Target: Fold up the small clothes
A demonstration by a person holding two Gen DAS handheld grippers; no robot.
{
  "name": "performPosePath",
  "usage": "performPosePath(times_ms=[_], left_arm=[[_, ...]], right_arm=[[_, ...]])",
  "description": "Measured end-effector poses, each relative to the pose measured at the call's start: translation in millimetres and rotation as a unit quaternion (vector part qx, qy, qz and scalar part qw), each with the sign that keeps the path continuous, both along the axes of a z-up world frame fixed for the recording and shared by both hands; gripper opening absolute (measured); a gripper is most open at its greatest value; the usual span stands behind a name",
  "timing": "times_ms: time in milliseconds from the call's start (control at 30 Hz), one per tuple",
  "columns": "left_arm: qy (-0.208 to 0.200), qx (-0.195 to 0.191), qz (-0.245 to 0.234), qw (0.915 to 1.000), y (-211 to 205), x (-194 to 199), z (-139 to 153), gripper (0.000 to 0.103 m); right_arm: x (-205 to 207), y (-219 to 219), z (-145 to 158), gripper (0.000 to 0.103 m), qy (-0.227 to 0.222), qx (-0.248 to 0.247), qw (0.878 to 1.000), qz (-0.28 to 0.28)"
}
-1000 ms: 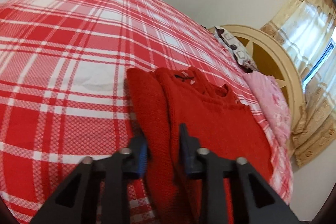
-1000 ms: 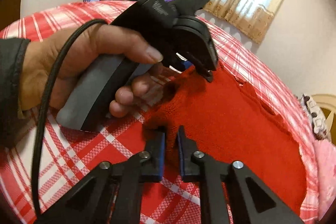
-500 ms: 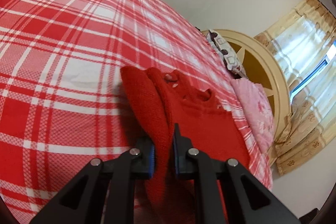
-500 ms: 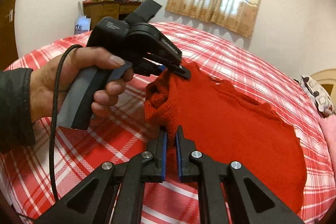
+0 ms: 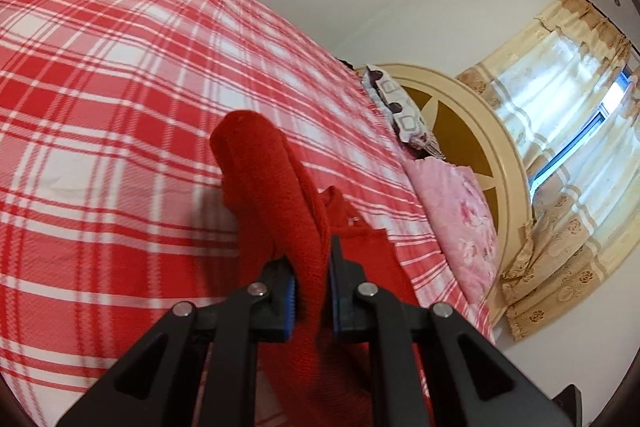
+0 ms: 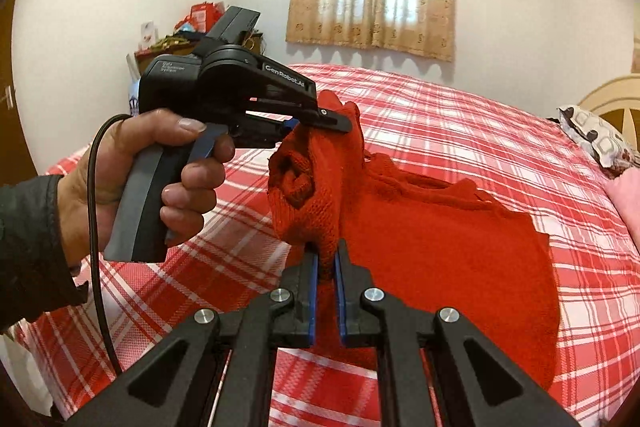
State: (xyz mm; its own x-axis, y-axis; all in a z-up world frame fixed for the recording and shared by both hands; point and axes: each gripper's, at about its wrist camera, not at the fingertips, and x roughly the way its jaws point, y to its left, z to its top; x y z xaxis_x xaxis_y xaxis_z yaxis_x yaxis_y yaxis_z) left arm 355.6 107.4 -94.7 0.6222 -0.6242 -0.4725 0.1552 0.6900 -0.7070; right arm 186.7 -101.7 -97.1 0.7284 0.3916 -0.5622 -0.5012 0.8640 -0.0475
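On the plaid bed (image 6: pixel 460 131) my landmark is the red sweater (image 6: pixel 432 247): its body lies flat, stretching toward the headboard. I lift its near side edge off the bed, so the fold goes across. My right gripper (image 6: pixel 327 267) pinches the lower end, my left gripper (image 6: pixel 316 125) the upper.

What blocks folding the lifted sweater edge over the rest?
Nothing visible. Both hand-held grippers, left and right, are shut on the sweater edge; the part lying on the bedspread is bare.
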Motion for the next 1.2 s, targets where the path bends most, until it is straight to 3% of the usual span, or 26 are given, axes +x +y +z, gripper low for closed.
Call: performPosePath(times_ms=[433,800,1200], left_arm=[[-0.032,-0.007,-0.029,0.999,-52,5,34,0.013],[-0.036,0.022,-0.079,0.996,-117,20,42,0.013],[-0.031,0.127,-0.136,0.9821,-190,30,20,0.013]], right_arm=[[-6,-67,16,0.006,0.028,0.082,0.995,-0.041],[-5,-127,11,0.006,0.057,0.12,0.988,-0.08],[3,-178,-32,0.006,0.137,0.154,0.97,-0.13]])
